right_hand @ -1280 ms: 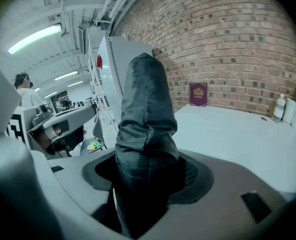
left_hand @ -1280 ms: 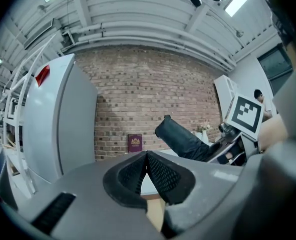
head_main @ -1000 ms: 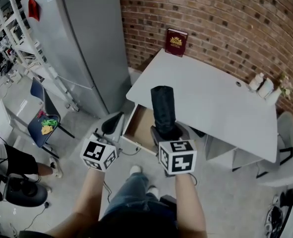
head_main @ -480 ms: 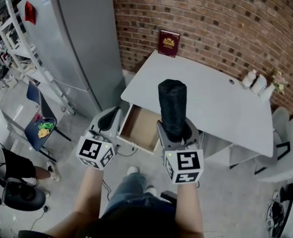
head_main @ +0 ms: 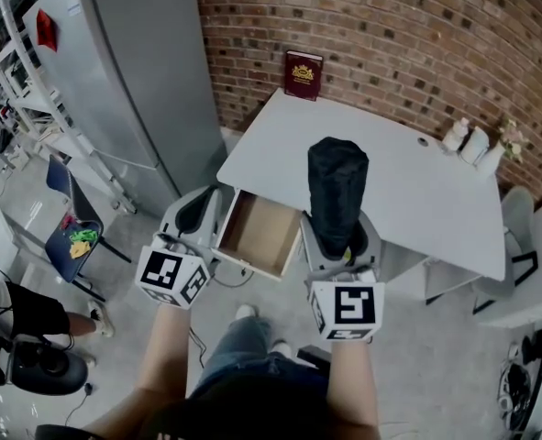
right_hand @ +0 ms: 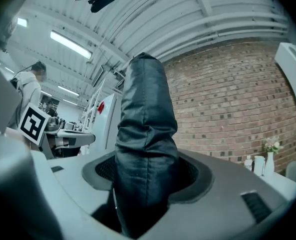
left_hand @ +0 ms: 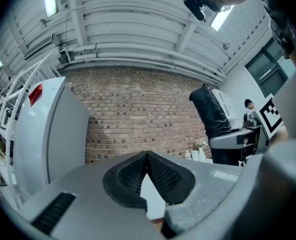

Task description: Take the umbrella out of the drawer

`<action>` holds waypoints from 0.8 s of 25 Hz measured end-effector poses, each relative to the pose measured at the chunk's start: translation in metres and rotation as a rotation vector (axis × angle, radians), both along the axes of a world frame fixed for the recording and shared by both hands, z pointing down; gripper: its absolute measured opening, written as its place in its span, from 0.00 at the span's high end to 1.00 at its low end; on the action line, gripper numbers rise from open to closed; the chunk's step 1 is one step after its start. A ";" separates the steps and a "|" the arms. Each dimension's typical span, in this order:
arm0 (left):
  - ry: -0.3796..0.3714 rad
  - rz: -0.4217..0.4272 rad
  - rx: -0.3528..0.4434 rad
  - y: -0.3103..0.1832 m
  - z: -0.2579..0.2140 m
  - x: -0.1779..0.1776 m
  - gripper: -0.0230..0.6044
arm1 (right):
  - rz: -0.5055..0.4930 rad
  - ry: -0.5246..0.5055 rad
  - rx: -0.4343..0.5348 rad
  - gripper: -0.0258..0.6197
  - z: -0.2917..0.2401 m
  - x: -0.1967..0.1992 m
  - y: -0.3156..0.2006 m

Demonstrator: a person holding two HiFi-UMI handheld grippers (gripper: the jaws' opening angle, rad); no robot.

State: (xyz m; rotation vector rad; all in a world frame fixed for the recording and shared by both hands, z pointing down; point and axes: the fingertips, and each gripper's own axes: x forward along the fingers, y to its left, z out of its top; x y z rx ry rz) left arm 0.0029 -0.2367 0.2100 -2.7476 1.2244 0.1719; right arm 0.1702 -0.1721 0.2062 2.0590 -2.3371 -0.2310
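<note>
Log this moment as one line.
right gripper: shut on umbrella | left gripper: shut, empty | drawer: open | umbrella: out of drawer

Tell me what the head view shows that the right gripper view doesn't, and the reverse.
Head view only: the open drawer and a book at the desk's far edge. Right gripper view only: the pads pressed against the umbrella, and ceiling lights. Both: the umbrella held in the right gripper, the brick wall, the fridge.
</note>
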 end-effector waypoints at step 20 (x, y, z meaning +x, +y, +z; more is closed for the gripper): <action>0.004 0.014 0.056 0.013 -0.023 0.025 0.97 | 0.010 -0.002 0.076 0.55 -0.015 0.025 0.017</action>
